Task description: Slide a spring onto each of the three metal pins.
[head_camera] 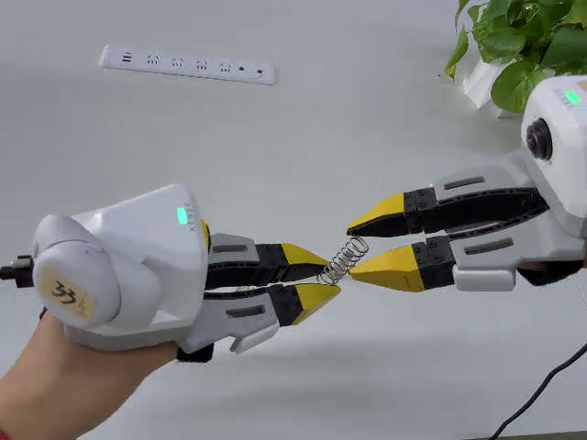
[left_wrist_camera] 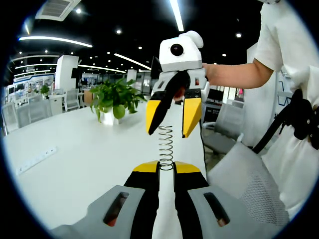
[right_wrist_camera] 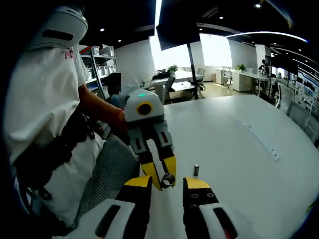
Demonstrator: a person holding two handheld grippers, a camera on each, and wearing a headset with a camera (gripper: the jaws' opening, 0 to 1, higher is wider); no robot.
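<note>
Midair, left tongs [head_camera: 332, 277] pinch spring [head_camera: 344, 260]; right tongs [head_camera: 351, 249] agape.

A: What lies on the white tabletop [head_camera: 275, 165]?
B: A white power strip [head_camera: 187, 64] lies flat near the far edge, toward the left.
A: And on the right?
B: A potted plant [head_camera: 518, 46], green leaves in a white pot, stands at the far right corner. A black cable [head_camera: 541, 389] crosses the near right corner.
A: Beyond the table?
B: A grey mesh chair [left_wrist_camera: 249, 184] sits just beside the table's edge. Behind it, an open office with long ceiling lights [left_wrist_camera: 175, 15].
</note>
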